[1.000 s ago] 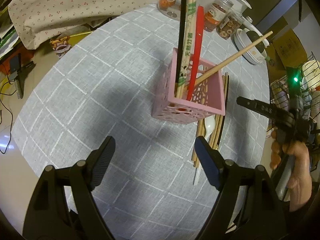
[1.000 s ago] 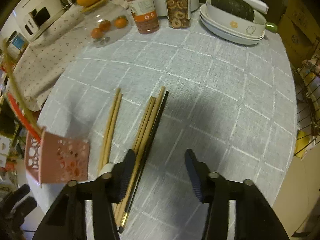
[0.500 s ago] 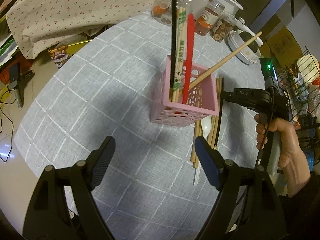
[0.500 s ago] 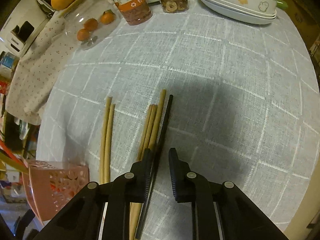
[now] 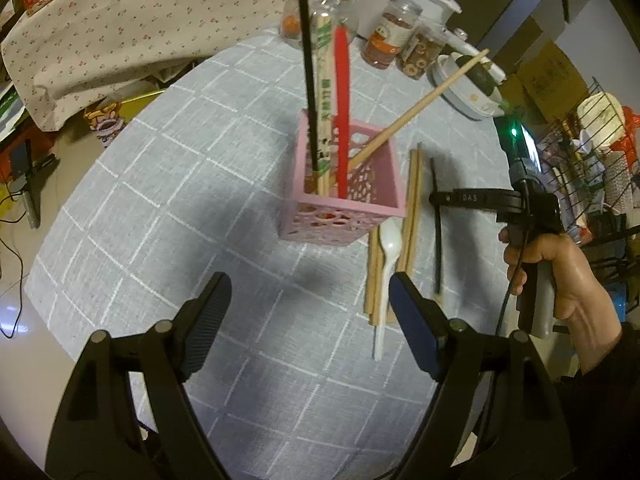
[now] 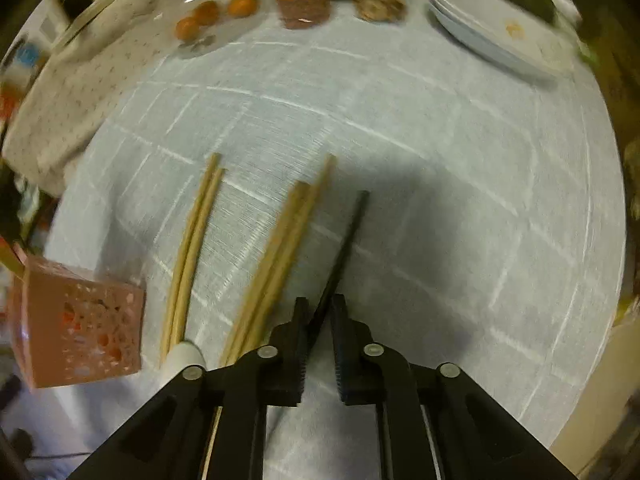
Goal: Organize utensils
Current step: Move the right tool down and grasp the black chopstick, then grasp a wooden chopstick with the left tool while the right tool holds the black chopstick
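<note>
A pink perforated utensil holder [image 5: 340, 200] stands on the grey checked tablecloth [image 5: 168, 184] and holds a black chopstick, a paper-wrapped pair, a red utensil and a leaning wooden chopstick. It also shows in the right wrist view [image 6: 76, 320]. Wooden chopsticks [image 6: 276, 256] and a white spoon [image 5: 388, 256] lie to its right. My right gripper [image 6: 319, 312] is shut on a black chopstick [image 6: 344, 244], also seen in the left wrist view [image 5: 437, 232], lifted apart from the wooden ones. My left gripper [image 5: 308, 300] is open and empty, in front of the holder.
Jars [image 5: 390, 42] of snacks, a glass jar with oranges [image 6: 216, 12] and stacked white plates [image 6: 496, 36] stand at the table's far side. A floral cloth [image 5: 132, 28] lies at the far left. A wire rack [image 5: 600, 140] stands to the right.
My right gripper has closed on the black chopstick and drawn it away from the wooden ones. The left gripper has stayed open and moved little.
</note>
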`<state>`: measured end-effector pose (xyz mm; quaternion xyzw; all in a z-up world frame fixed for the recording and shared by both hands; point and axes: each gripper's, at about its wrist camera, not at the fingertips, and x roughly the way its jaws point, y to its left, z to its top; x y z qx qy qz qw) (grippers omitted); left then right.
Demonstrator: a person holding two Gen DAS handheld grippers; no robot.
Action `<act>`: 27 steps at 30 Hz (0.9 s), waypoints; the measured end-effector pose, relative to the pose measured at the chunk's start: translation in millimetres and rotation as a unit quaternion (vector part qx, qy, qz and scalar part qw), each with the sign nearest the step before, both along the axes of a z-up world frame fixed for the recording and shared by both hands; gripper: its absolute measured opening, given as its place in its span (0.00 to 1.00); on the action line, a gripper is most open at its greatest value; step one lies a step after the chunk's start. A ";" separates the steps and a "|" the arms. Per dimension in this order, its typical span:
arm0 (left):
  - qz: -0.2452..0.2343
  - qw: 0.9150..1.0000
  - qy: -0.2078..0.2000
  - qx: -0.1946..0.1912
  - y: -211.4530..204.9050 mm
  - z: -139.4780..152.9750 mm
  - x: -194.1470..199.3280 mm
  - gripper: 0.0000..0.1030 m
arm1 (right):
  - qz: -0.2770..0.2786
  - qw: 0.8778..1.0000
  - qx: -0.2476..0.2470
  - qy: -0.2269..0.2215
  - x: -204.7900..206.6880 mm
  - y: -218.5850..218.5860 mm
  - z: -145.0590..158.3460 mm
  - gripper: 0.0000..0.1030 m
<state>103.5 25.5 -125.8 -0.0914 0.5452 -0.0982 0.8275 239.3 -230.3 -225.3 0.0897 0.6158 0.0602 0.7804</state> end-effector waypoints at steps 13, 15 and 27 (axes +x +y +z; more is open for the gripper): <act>-0.111 0.994 -0.018 0.014 -89.9 2.5 -18.3 0.49 | -0.006 0.997 0.075 -0.011 -61.1 -72.1 42.3 0.05; -0.121 0.992 -0.017 0.023 -108.1 -3.9 -14.1 0.46 | -0.009 0.996 0.084 -0.007 -65.8 -81.6 43.1 0.05; -0.139 0.988 -0.024 0.060 -173.4 -68.5 57.8 0.20 | -0.015 0.994 0.110 0.004 -68.9 -114.4 34.9 0.06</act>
